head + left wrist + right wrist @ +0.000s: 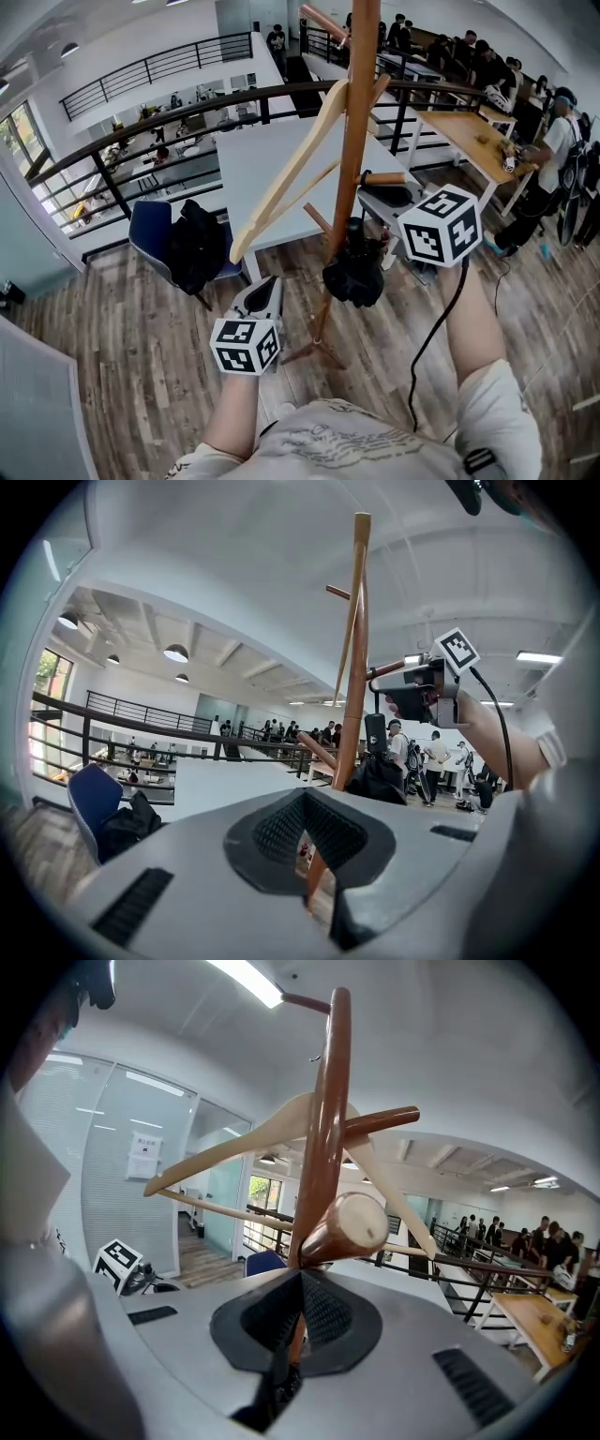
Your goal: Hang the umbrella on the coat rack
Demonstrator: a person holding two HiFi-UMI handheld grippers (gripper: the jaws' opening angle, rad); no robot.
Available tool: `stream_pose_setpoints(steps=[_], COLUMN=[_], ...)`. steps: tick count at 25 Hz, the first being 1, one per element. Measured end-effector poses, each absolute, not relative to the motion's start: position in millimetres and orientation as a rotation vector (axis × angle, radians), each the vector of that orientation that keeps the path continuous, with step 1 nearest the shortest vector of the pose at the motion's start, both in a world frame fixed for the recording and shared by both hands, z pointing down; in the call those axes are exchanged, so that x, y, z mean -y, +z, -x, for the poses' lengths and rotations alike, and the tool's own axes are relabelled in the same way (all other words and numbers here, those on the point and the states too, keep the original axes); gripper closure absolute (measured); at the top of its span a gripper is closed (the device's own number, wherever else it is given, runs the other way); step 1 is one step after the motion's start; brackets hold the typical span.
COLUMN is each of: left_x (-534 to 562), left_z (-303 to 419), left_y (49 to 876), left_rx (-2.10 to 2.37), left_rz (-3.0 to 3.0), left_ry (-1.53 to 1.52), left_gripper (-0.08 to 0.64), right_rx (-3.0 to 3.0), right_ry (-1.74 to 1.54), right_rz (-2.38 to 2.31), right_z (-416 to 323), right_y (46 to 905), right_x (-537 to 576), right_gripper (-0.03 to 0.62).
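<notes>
The wooden coat rack (354, 122) stands in front of me, with a pale wooden hanger (291, 173) slung on its left side. A folded black umbrella (354, 272) dangles beside the pole, and its strap is looped over a short peg (389, 177). My right gripper (380, 199) is at that peg's tip and shut on the strap. In the right gripper view the peg's round end (361, 1227) sits just above the closed jaws (286, 1335). My left gripper (265, 286) hangs lower left of the umbrella, shut and holding nothing. From there the umbrella (378, 775) is seen hanging by the pole (354, 667).
A blue chair with a black bag (192, 244) stands to the left of the rack. Behind the rack is a white table (281, 159), with a dark railing (141, 141) beyond it. A wooden table (478, 141) and several people are at the back right.
</notes>
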State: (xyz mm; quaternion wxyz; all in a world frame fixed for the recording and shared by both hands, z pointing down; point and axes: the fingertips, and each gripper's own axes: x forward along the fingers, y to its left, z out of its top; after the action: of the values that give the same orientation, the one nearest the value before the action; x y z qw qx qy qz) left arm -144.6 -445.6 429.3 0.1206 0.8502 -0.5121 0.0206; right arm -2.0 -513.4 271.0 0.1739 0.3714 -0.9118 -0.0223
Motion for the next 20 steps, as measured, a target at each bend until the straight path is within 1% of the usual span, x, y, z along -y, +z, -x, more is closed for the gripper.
stream_pose_setpoints(steps=[9,14,15,16,17,18,20], left_x=[450.3,453.9,454.9,455.2,455.1,455.2,457.9], left_z=[146.9,140.2,139.3,138.6,137.7,136.8,135.3], left_y=[438.1,438.2,438.1,438.4,439.2,440.2,440.7], left_rx=[1.468,1.434,1.427,1.422,1.418,1.414,1.407], left_rz=[-2.491,-2.501,-2.505,-2.509,-2.512,-2.515,-2.521], left_ry=[0.054,0.067,0.069,0.071,0.072,0.073,0.075], left_gripper=[0.555,0.555,0.555,0.555,0.555,0.555,0.555], right_rx=[2.595,2.654,2.672,2.691,2.705,2.711,2.717], right_ry=[-0.06,-0.147,-0.152,-0.153,-0.157,-0.168,-0.204], right_rz=[-1.119,-1.23,-1.233,-1.236,-1.251,-1.284,-1.374], right_z=[6.7,-0.9,-0.6,-0.8,-2.7,-7.0,-18.7], right_y=[289.9,286.4,286.2,286.3,286.5,286.3,283.1], right_x=[519.1,518.4,516.6,513.2,508.7,504.2,496.3], right_gripper=[0.592,0.591,0.539,0.448,0.406,0.39,0.388])
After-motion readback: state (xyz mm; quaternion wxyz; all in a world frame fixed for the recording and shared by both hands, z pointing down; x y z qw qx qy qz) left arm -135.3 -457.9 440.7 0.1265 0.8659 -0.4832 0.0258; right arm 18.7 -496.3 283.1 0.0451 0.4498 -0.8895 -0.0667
